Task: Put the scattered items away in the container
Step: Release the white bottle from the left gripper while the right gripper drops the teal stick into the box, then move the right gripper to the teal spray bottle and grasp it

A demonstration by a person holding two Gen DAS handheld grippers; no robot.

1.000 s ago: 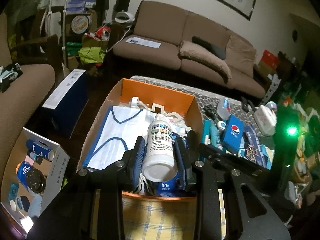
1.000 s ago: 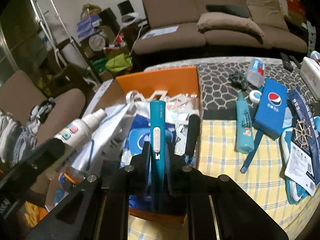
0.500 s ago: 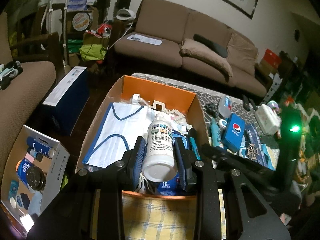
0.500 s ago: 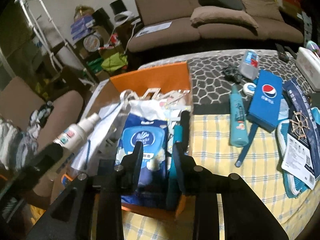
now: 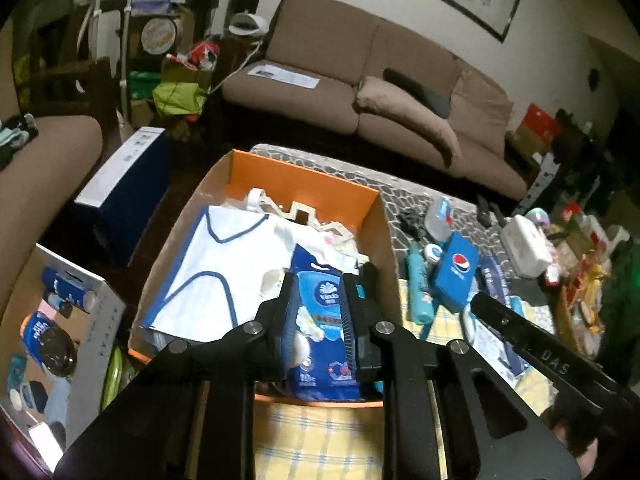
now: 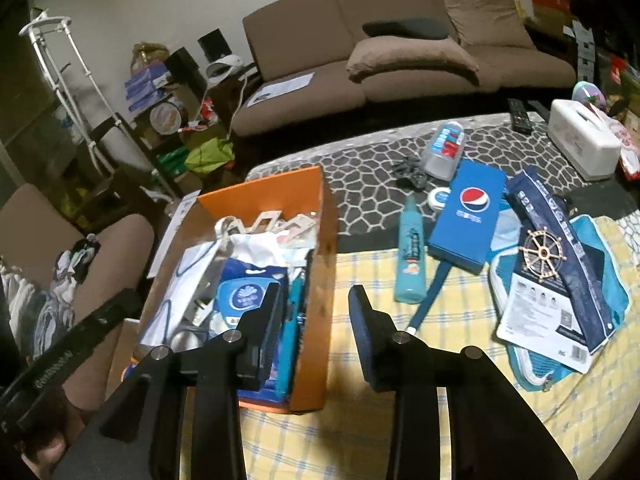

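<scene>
Dim living room, brown sofa point(image 6: 400, 40) behind. Desk point(image 6: 360, 168) partly under yellow checked cloth point(image 6: 440, 320). Cardboard box point(image 5: 384, 240) held wipes pack point(image 5: 320, 304) and white garment point(image 5: 224, 268). Pepsi box point(image 6: 468, 216) and teal bottle point(image 6: 410, 256) lay outside on the desk. Left gripper point(image 5: 316, 308) tilted down over box, jaws just narrowed, nothing pinched. Right gripper point(image 6: 316, 308) empty, jaws just spreading.

A brown sofa point(image 6: 400, 52) stands against the far wall, a loose cushion point(image 6: 408, 58) lying on its seat. Past the table's far edge, a white floor lamp point(image 6: 68, 76) stands at left beside cluttered shelves point(image 6: 160, 96).
</scene>
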